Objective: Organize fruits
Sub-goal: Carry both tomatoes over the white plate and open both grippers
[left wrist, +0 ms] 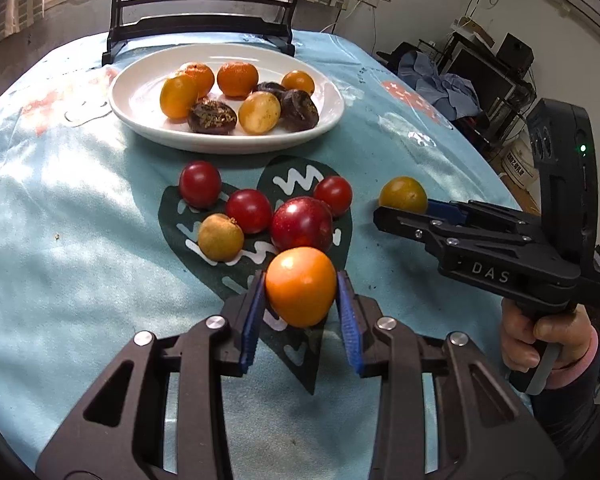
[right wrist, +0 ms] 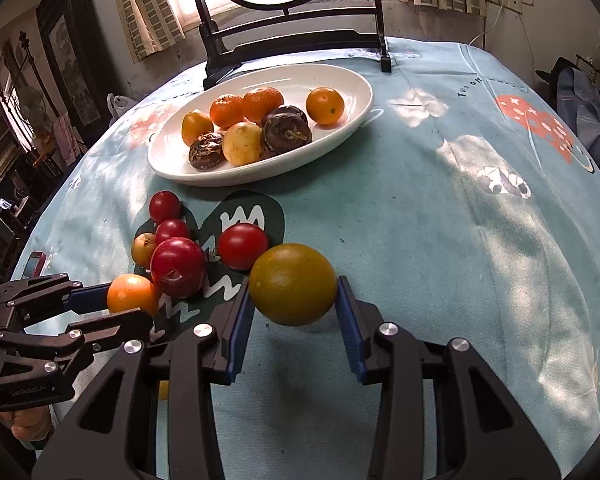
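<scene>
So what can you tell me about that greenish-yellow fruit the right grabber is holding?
The greenish-yellow fruit is round, smooth and a little shiny, olive-gold with faint speckles. The right gripper has it pinched between blue ribbed pads, one on each side. It sits right of the red fruits, near the blue tablecloth. I can't tell whether it's lifted or still resting there.
</scene>
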The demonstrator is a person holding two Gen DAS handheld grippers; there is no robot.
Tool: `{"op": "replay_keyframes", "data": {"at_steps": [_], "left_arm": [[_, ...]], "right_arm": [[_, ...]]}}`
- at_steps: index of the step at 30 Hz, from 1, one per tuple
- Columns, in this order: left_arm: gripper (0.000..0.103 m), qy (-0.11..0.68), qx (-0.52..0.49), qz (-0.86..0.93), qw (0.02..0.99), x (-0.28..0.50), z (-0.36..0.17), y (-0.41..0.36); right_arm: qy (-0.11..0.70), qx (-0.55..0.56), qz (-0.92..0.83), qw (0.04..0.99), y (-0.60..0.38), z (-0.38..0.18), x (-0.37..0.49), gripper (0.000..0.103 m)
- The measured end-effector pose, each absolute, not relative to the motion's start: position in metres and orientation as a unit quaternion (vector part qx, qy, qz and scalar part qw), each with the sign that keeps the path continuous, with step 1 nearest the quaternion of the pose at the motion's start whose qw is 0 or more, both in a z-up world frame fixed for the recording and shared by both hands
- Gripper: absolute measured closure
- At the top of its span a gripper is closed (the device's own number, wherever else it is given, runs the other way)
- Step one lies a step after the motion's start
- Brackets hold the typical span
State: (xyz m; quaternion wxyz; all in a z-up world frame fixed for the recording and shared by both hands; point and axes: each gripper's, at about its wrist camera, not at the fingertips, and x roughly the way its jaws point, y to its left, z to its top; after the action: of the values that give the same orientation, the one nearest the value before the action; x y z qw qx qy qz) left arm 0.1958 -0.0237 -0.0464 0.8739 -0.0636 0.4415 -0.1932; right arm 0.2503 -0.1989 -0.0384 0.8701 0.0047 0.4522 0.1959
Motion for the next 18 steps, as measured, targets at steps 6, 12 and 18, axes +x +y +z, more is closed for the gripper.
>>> {"op": "replay_keyframes", "data": {"at_steps": [6, 12, 18], "left_arm": [[0.067, 0.371, -0.073, -0.153, 0.913, 0.201, -0.014, -0.009], [0.067, 0.357, -0.068, -0.09, 0.927, 0.255, -0.004, -0.001], [0.068, 0.369, -0.085, -0.053, 0.924, 0.295, -0.008, 0.018]], "right_arm": [[0.394, 0.012, 0.239, 0.888, -0.189, -0.018, 0.245, 0.062], [0.36, 0.034, 0.231, 0.903, -0.175, -0.004, 0.275, 0.062], [0.349, 0.044, 0.224, 0.909, -0.163, -0.001, 0.315, 0.062]]}}
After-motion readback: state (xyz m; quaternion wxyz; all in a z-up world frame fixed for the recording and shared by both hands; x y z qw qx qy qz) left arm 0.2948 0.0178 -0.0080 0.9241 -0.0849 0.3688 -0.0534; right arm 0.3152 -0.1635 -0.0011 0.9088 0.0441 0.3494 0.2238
